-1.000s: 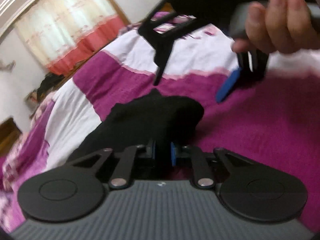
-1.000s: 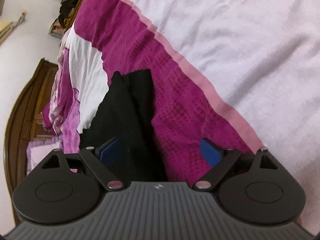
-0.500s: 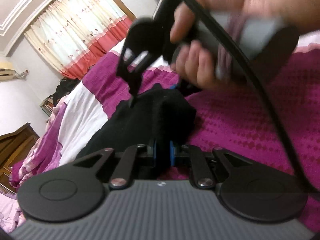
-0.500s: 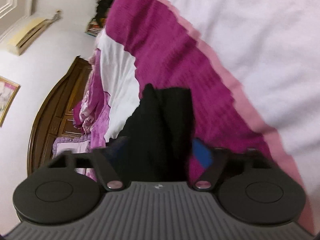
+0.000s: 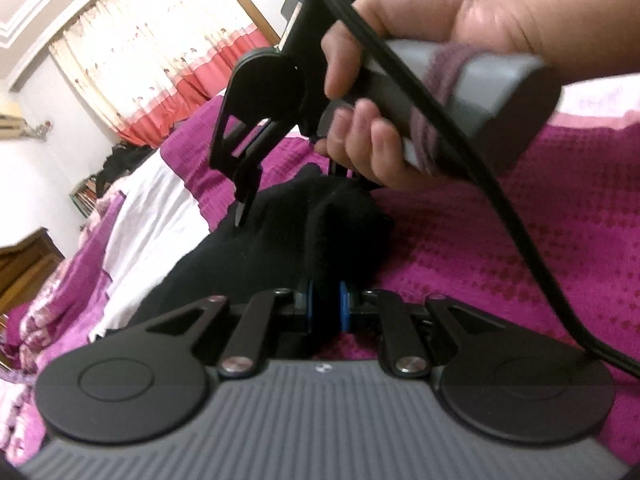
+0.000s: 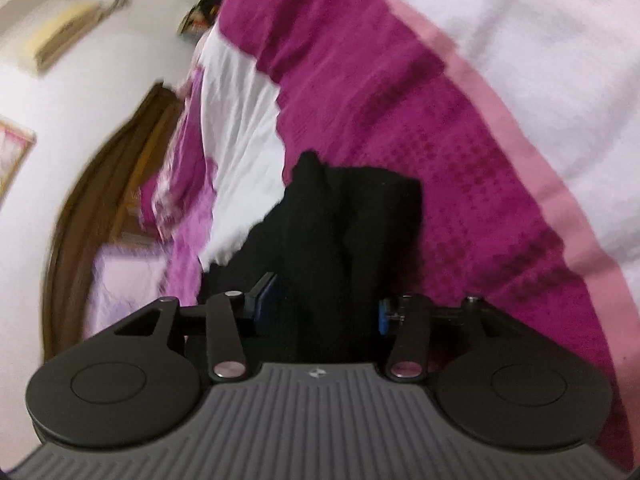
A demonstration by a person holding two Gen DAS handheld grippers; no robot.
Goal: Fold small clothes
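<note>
Left gripper pinches the small black knit garment; right gripper, half open, straddles it on the magenta-and-white woven bedspread.

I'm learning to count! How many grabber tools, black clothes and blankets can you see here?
Grabber tools: 2, the left gripper and the right gripper
Black garment: 1
Magenta and white blanket: 1
Total: 4
</note>
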